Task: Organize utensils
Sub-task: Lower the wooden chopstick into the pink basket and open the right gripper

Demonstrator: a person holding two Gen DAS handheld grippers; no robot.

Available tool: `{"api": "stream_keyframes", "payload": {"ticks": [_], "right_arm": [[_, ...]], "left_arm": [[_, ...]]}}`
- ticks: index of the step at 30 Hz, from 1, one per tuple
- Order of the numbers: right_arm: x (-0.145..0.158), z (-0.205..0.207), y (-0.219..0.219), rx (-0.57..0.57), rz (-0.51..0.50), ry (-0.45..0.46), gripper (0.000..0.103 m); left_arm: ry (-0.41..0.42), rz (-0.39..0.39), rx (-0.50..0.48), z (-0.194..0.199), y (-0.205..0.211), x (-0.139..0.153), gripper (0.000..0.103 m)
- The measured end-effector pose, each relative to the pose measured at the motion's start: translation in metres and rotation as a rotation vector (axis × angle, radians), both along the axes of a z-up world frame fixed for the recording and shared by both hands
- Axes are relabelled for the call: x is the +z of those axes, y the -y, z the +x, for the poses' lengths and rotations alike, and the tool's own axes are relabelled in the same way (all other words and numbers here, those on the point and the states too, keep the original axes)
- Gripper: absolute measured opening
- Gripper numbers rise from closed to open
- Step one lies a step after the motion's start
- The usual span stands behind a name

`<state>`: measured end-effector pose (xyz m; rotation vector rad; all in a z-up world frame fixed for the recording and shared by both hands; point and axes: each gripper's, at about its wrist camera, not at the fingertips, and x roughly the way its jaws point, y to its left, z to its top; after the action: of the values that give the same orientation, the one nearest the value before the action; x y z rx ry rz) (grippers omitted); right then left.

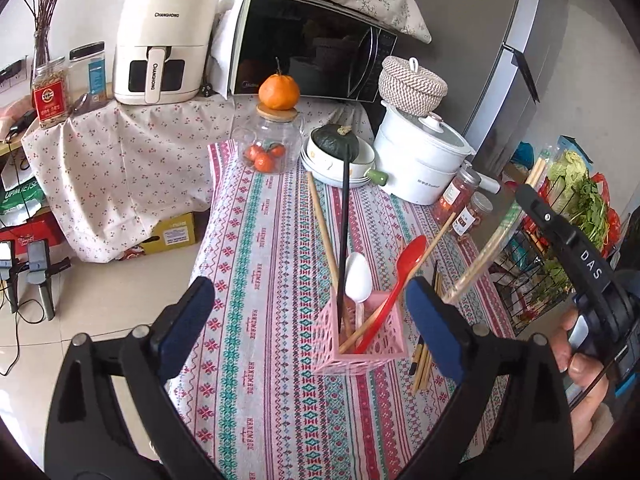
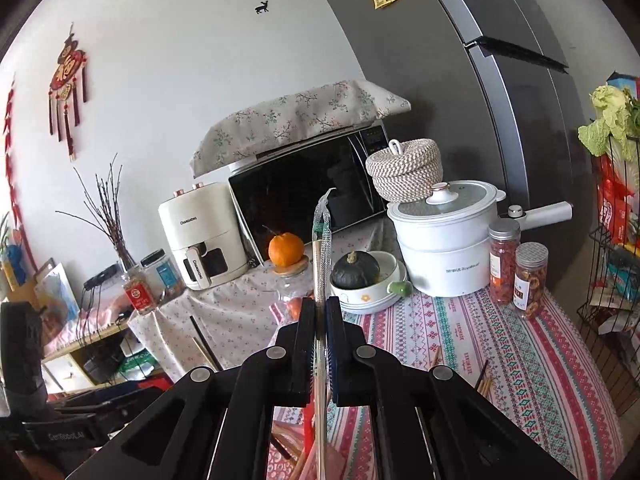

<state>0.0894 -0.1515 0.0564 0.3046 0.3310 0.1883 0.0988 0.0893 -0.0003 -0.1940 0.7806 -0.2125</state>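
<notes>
A pink lattice utensil holder (image 1: 360, 344) stands on the patterned tablecloth (image 1: 260, 264). In it are a black chopstick (image 1: 344, 224), a white spoon (image 1: 358, 276), a red spoon (image 1: 400, 284) and a wooden chopstick. My left gripper (image 1: 310, 286) is open, its blue pads wide on either side of the holder and touching nothing. My right gripper (image 2: 320, 304) is shut on a pair of chopsticks in a clear sleeve (image 2: 322, 240). In the left wrist view those sleeved chopsticks (image 1: 492, 240) hang slanted to the right of the holder. Loose wooden chopsticks (image 1: 424, 360) lie beside the holder.
Another wooden chopstick (image 1: 320, 216) lies behind the holder. Further back are a glass jar of tangerines (image 1: 268, 148), stacked bowls with a dark squash (image 1: 336, 140), a white pot (image 1: 420, 156) and spice jars (image 1: 464, 200). A wire rack with greens (image 1: 560, 240) stands right of the table.
</notes>
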Motion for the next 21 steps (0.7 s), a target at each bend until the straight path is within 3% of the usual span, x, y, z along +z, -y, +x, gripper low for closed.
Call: {"api": "stream_keyframes", "payload": {"ticks": [4,8,16,21], "right_arm": [[-0.001,-0.001,-0.031,-0.029,-0.048,0.077,0.006],[-0.011,0.003,-0.053,-0.019,-0.065,0.092,0.005],[-0.023,0.001,-0.072,0.005,-0.094,0.058,0.005],[-0.042,0.004,-0.089,0.054,-0.116,-0.015,0.006]], "left_arm": [[-0.05,0.009,0.008,-0.006,-0.017,-0.01,0.096],[-0.062,0.038,0.017,-0.011,-0.03,-0.017,0.096],[-0.114,0.011,0.042,-0.005,-0.046,-0.027,0.096],[-0.11,0.01,0.03,-0.007,-0.041,-0.026,0.096]]}}
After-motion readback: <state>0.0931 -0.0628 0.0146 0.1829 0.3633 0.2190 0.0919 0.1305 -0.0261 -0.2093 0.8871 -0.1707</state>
